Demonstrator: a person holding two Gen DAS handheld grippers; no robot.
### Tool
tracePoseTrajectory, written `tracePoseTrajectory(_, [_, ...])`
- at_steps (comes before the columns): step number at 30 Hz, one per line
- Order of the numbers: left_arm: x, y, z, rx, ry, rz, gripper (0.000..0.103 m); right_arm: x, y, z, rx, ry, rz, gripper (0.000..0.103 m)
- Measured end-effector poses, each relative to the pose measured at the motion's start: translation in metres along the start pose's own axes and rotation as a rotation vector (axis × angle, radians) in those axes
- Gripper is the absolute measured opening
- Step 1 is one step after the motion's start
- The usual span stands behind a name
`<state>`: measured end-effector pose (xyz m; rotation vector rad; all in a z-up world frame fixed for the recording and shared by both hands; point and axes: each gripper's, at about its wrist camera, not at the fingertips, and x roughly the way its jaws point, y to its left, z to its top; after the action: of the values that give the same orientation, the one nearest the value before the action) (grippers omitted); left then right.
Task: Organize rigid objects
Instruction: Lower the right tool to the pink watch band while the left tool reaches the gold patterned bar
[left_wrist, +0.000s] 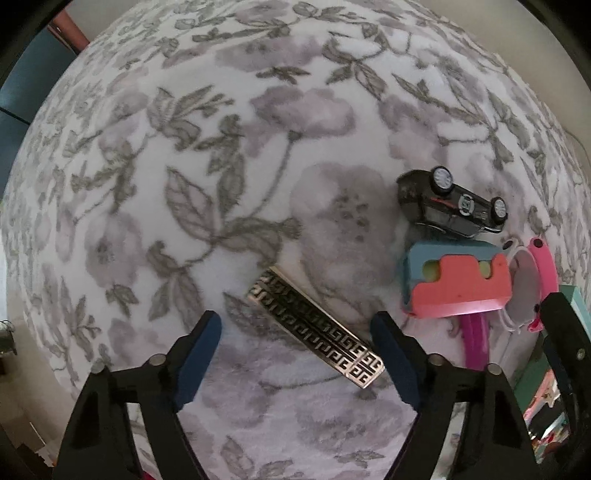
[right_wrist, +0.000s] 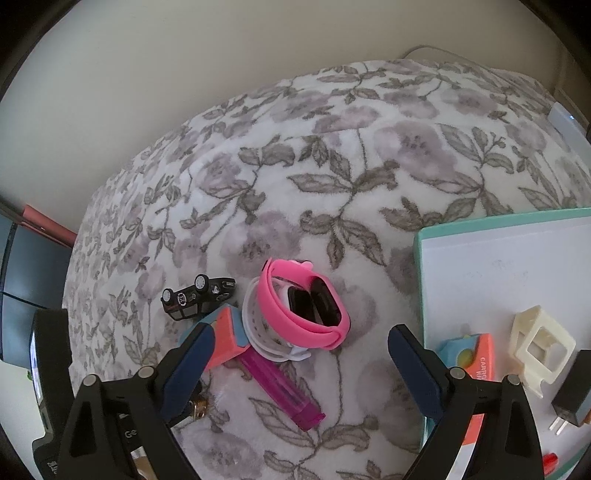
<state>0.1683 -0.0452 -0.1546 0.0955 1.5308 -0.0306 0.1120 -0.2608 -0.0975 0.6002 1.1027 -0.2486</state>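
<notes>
A: Where is the bar (left_wrist: 316, 326) now, relative to the left claw (left_wrist: 297, 334)?

B: It lies flat on the floral bed (left_wrist: 258, 166), between the 2 fingers of the left claw and partly under the line that joins their tips. The claw is wide apart and holds nothing. I cannot tell if it touches the bar.

A: And the long axis?

B: It runs on a diagonal, from upper left to lower right in the left wrist view. The lower end is just beside the right finger; the upper end points away from the claw. So I judge that the claw should turn a little, so that the fingers close across the narrow width and not along the length.

A: Which hand is nearer?

B: The left, clearly. The right claw (right_wrist: 301, 345) is also apart and empty, and it hovers near the pink band (right_wrist: 304, 302). The car (right_wrist: 197, 297), on its side, and the foam block (right_wrist: 225, 334) are to the left of that band; the tray (right_wrist: 419, 258) is to its right.

A: The tray is the goal?

B: Probably, since some small things already lie in it.
</notes>
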Motion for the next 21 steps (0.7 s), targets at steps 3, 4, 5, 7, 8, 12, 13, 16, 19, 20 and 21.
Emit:
tracePoseTrajectory(3, [-0.002, 0.003, -0.003, 0.006, -0.01, 0.019, 0.075, -0.001, -0.002, 0.0, 0.013, -0.012, 0.012, 0.095])
tracePoseTrajectory(4, [-0.002, 0.004, -0.004, 0.006, -0.01, 0.013, 0.07, -0.002, -0.003, 0.0, 0.021, -0.019, 0.019, 0.094])
tracePoseTrajectory(5, [-0.003, 0.004, -0.006, 0.008, -0.008, 0.002, 0.068, -0.002, -0.005, 0.001, 0.03, -0.021, 0.029, 0.093])
tracePoseTrajectory(7, [-0.004, 0.006, -0.007, 0.012, -0.008, -0.012, 0.058, -0.001, -0.007, 0.001, 0.049, -0.021, 0.051, 0.091])
tracePoseTrajectory(8, [-0.005, 0.005, -0.008, 0.014, -0.007, -0.019, 0.056, 0.0, -0.008, 0.001, 0.057, -0.019, 0.06, 0.09])
tracePoseTrajectory(12, [-0.006, 0.003, -0.01, 0.026, -0.011, -0.025, 0.046, 0.005, -0.015, 0.001, 0.093, -0.002, 0.083, 0.084])
tracePoseTrajectory(13, [-0.008, 0.004, -0.009, 0.029, -0.011, -0.03, 0.042, 0.007, -0.016, 0.001, 0.102, 0.003, 0.093, 0.083])
tracePoseTrajectory(16, [-0.013, 0.0, -0.007, 0.033, -0.014, -0.031, 0.039, 0.011, -0.019, 0.0, 0.117, 0.006, 0.119, 0.079])
tracePoseTrajectory(19, [-0.02, -0.014, -0.004, 0.028, -0.015, -0.03, 0.037, 0.011, -0.019, 0.001, 0.12, -0.008, 0.14, 0.074])
tracePoseTrajectory(20, [-0.021, -0.015, -0.004, 0.026, -0.015, -0.03, 0.037, 0.012, -0.019, 0.001, 0.122, -0.01, 0.159, 0.074])
tracePoseTrajectory(21, [-0.02, -0.014, -0.002, 0.028, -0.015, -0.031, 0.037, 0.012, -0.019, 0.001, 0.122, -0.014, 0.166, 0.074])
